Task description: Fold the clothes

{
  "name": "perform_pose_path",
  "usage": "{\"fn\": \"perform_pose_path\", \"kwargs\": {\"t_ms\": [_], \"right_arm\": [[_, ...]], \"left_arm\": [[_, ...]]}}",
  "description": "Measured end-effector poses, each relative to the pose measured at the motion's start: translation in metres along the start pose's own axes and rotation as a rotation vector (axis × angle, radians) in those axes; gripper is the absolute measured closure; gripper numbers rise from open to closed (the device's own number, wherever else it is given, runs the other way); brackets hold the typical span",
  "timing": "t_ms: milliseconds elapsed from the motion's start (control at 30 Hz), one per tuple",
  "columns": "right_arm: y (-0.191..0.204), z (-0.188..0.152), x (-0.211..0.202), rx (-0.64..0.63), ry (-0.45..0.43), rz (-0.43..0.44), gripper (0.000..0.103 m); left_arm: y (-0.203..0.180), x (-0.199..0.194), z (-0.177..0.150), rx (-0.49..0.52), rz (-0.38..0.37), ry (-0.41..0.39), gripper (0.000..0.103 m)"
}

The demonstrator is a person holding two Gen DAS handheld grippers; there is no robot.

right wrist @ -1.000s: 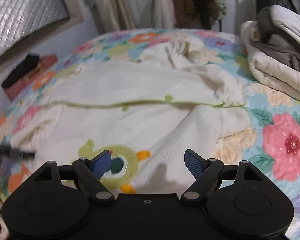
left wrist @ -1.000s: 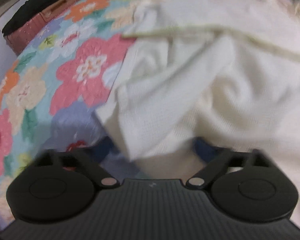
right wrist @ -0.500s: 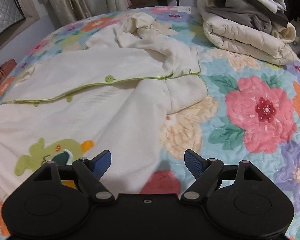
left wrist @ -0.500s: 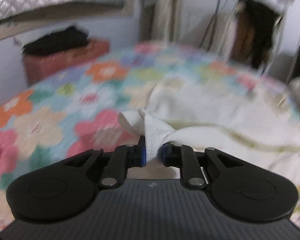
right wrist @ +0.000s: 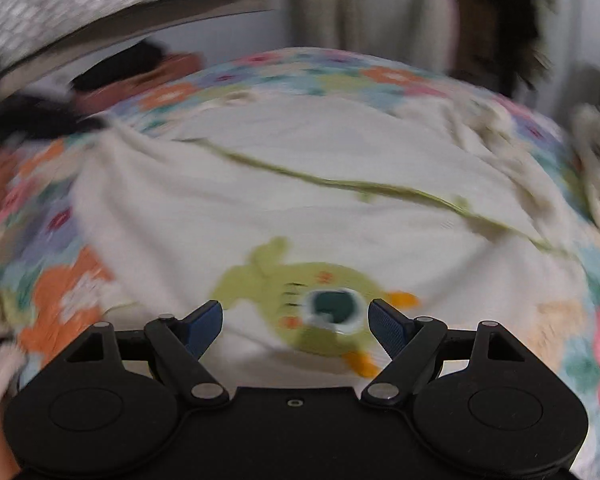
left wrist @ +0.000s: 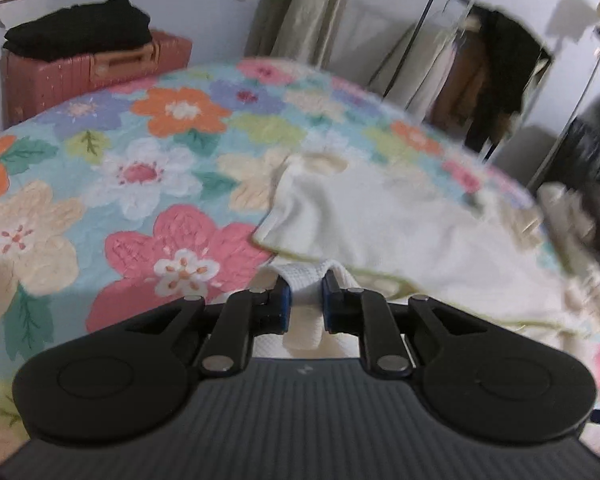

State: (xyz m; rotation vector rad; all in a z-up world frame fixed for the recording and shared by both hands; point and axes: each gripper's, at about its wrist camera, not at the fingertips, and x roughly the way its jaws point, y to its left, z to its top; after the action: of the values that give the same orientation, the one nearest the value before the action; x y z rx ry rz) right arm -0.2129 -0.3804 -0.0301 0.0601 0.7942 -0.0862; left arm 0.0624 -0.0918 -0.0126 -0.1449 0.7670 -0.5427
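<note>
Left wrist view: left gripper clenched on a bunched fold of the cream garment, the blue pads pressing the ribbed fabric from both sides, a tongue of cloth hanging down between the fingers. Garment spread from the jaws toward 1 and 2 o'clock over the floral quilt, a thin green trim running along its near edge. At 10 o'clock, beyond the quilt's edge, a pink suitcase with folded black clothing on top. At 12 to 1 o'clock, curtains and a clothes rack with hanging garments — blurred.

Right wrist view: right gripper released, jaws spread wide, nothing between the blue pads. Just past the fingertips, at 12 o'clock, a green fish-like appliqué with a dark eye and orange fins, stitched on the cream garment. Garment filling the middle of the view, flat on the quilt, green trim crossing from 11 toward 3 o'clock. At 9 to 10 o'clock a dark smeared shape at the garment's edge — too blurred to identify. Whole frame motion-blurred.
</note>
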Motion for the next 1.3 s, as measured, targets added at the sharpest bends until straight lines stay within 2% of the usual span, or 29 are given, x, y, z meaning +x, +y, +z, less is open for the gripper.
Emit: {"fn": "perform_pose_path", "kwargs": {"t_ms": [100,233,267,367,467,533,567,600,633,667,767,867,933,1000,1133,1200,1233,1300], "right_arm": [[0.023,-0.001,0.012,-0.098,0.011,0.007,0.019],[0.031,-0.005,0.029,-0.133,0.047,0.021,0.019],[0.033,-0.007,0.032,-0.148,0.054,0.014,0.019],[0.037,-0.013,0.038,-0.198,0.068,0.004,0.019],[0.044,-0.017,0.043,-0.265,0.1,-0.019,0.021],[0.046,-0.019,0.047,-0.302,0.121,-0.059,0.022],[0.046,-0.019,0.049,-0.312,0.129,-0.085,0.026],[0.043,-0.019,0.049,-0.298,0.128,-0.084,0.032],[0.04,-0.017,0.048,-0.283,0.13,-0.088,0.053],[0.038,-0.016,0.047,-0.268,0.131,-0.092,0.075],[0.033,-0.006,0.032,-0.23,0.088,-0.103,0.088],[0.028,0.002,0.0,-0.196,0.004,-0.149,0.092],[0.018,0.003,-0.016,-0.146,-0.024,-0.188,0.093],[0.007,-0.002,-0.014,-0.118,0.013,-0.238,0.093],[-0.01,-0.008,0.005,0.001,0.097,-0.202,0.093],[-0.01,-0.008,0.008,0.019,0.107,-0.204,0.093],[-0.01,-0.007,0.007,0.023,0.108,-0.206,0.093],[-0.013,-0.008,0.008,0.047,0.107,-0.192,0.092]], "left_arm": [[0.003,0.015,0.0,0.011,0.023,0.023,0.089],[0.021,0.007,0.003,-0.136,-0.043,-0.039,0.088],[0.03,0.004,0.003,-0.211,-0.064,-0.043,0.088],[0.064,0.01,-0.015,-0.478,-0.058,0.046,0.085],[0.079,0.02,-0.033,-0.56,-0.065,0.166,0.084],[0.077,0.022,-0.038,-0.554,-0.048,0.226,0.083],[0.074,0.022,-0.039,-0.539,-0.046,0.231,0.075],[0.072,0.021,-0.04,-0.536,-0.047,0.225,0.058],[0.07,0.019,-0.042,-0.534,-0.047,0.22,0.053],[0.069,0.019,-0.045,-0.557,-0.044,0.22,0.052],[0.066,0.017,-0.052,-0.607,-0.05,0.218,0.052],[0.057,0.012,-0.052,-0.559,-0.054,0.231,0.052],[0.05,0.003,-0.056,-0.549,-0.028,0.217,0.045],[0.043,-0.006,-0.06,-0.54,-0.003,0.205,0.036],[0.033,0.002,-0.072,-0.573,-0.008,0.254,0.033],[0.026,0.009,-0.079,-0.575,-0.008,0.287,0.024],[0.023,0.013,-0.079,-0.563,-0.006,0.272,0.021],[0.016,0.02,-0.079,-0.54,-0.001,0.243,0.0]]}}
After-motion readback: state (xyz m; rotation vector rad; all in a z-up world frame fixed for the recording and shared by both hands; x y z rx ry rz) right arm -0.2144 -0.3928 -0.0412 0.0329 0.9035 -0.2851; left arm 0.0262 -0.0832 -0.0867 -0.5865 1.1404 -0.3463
